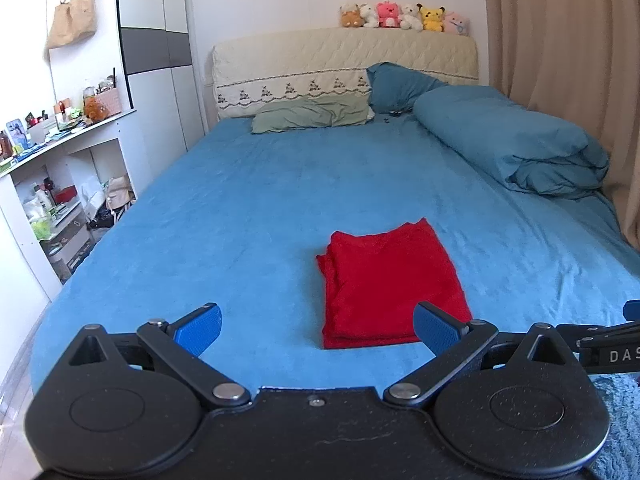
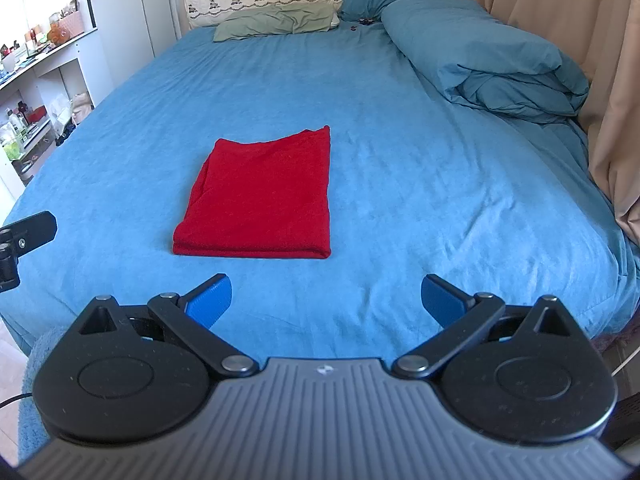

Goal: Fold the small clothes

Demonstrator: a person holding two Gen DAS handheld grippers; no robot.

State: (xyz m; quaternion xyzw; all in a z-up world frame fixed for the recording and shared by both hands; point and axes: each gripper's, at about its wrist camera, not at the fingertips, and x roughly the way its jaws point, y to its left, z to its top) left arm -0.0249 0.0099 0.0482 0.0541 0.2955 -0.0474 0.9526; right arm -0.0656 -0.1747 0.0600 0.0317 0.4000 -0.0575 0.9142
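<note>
A red garment (image 1: 390,286) (image 2: 262,196) lies folded into a neat rectangle on the blue bedsheet (image 1: 240,208) (image 2: 420,160), near the foot of the bed. My left gripper (image 1: 318,330) hovers just short of its near edge, slightly to its left, open and empty. My right gripper (image 2: 326,298) floats a little back from the garment's near right corner, also open with nothing between its blue pads (image 2: 210,300). Part of the right gripper's body (image 1: 608,340) shows at the right edge of the left wrist view, and part of the left gripper (image 2: 24,236) at the left edge of the right wrist view.
A rolled teal duvet (image 1: 516,140) (image 2: 484,56) lies along the bed's right side by beige curtains (image 1: 560,40). Pillows (image 1: 316,114) (image 2: 280,20) rest against the headboard, which carries several plush toys (image 1: 404,16). White cluttered shelves (image 1: 60,184) (image 2: 28,92) stand left of the bed.
</note>
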